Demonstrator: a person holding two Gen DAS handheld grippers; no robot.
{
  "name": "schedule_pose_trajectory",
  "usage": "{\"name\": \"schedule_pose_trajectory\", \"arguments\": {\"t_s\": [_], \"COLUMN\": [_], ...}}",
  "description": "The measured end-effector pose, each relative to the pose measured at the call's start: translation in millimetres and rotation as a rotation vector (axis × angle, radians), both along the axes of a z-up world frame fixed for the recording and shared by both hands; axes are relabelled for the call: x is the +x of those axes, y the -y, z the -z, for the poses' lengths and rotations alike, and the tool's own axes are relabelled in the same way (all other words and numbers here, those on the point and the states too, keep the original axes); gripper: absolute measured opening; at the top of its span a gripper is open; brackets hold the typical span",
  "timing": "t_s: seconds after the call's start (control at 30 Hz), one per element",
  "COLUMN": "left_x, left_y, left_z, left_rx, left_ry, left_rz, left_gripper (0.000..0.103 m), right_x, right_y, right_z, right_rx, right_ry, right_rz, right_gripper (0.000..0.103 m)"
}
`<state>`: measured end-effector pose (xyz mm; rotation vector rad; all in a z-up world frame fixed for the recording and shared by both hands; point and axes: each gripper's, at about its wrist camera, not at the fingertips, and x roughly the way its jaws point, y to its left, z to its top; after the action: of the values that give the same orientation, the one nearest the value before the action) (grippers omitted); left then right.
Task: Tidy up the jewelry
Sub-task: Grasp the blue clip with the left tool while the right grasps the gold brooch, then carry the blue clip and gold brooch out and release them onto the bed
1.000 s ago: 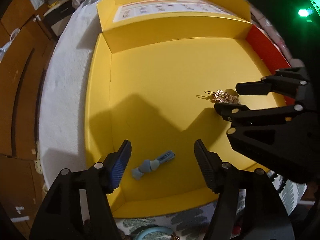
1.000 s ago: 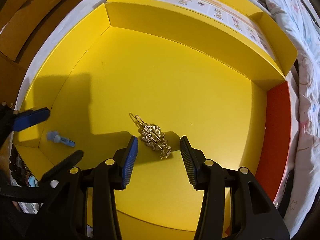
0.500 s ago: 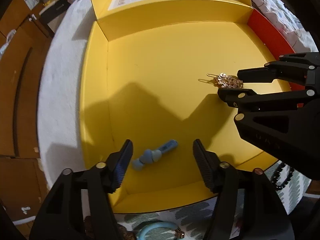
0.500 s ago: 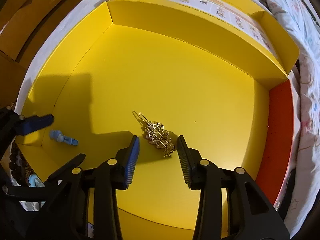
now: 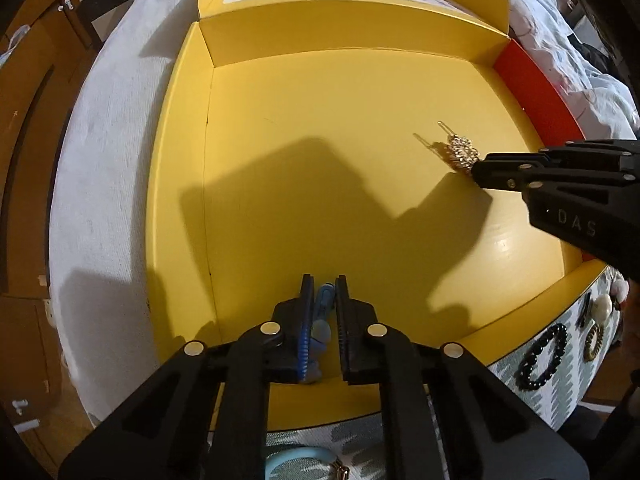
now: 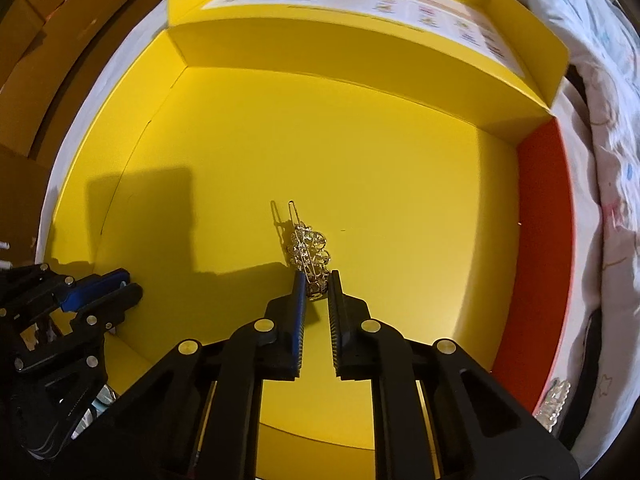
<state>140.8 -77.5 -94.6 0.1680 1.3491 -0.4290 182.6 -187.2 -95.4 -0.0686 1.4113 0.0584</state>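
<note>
Inside yellow box (image 5: 360,128) on white cloth (image 5: 104,152): both grippers clamping clips.

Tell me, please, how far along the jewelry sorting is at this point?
Nothing looks finished. In hand: the left tongs are shut on the blue clip and the right tongs on the gold hair clip, both inside the yellow box. Left outside it: the black bead bracelet, pearl piece and light-blue ring.

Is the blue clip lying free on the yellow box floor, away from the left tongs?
No, the blue clip sits pinched between the two fingers of the left tongs, which have closed on it.
</note>
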Motion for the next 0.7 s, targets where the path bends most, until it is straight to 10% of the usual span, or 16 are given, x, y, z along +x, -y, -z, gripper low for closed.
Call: {"name": "schedule_pose_trajectory", "arguments": {"t_s": [0.7], "left_x": [11], "left_y": [-21], "left_z": [-38], "left_rx": [-0.165], "left_ry": [0.059], "left_rz": [-0.074], "left_gripper": [0.01], "right_x": [-20], "right_y": [42], "right_z": [-49], "right_rx": [0.12], "right_ry": [0.071], "right_rz": [0.077], "right_gripper": [0.012]}}
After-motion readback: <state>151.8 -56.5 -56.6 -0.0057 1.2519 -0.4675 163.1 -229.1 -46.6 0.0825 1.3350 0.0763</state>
